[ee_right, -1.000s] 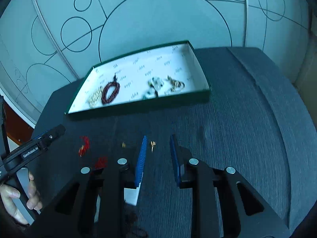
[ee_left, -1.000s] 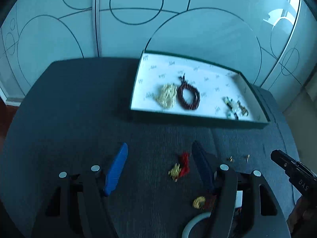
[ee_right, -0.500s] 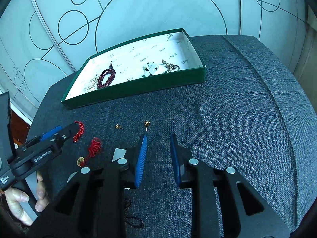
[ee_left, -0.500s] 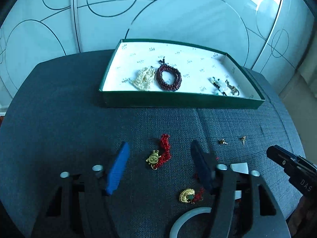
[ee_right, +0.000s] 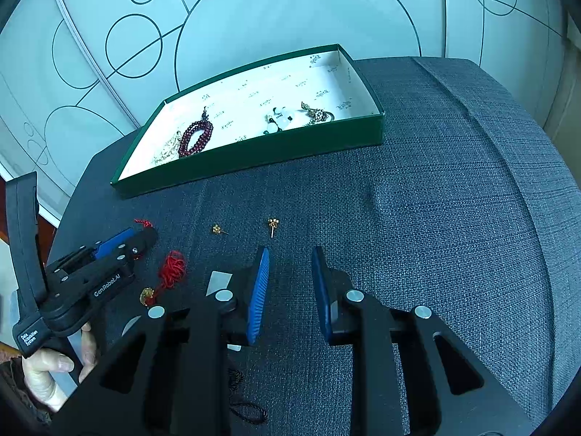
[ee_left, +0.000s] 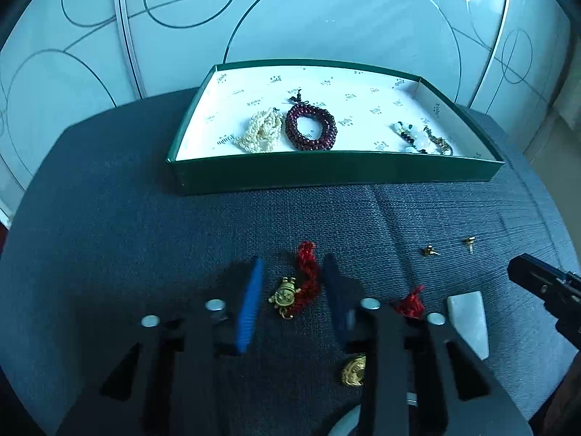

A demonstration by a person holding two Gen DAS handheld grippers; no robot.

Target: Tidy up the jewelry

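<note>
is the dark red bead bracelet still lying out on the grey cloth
No, the dark red bead bracelet lies inside the green box.

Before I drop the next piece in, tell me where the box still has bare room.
Inside the green box, the bare lining lies between the dark red bead bracelet and the white-and-black bead cluster, and along the far wall. Crowded: the pearl strand touches the bracelet on the left, and the cluster sits beside a gold piece by the right wall.

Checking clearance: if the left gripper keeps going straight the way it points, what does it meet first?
Probably the red-cord gold charm, lying on the cloth between the left gripper's closing fingers.
</note>
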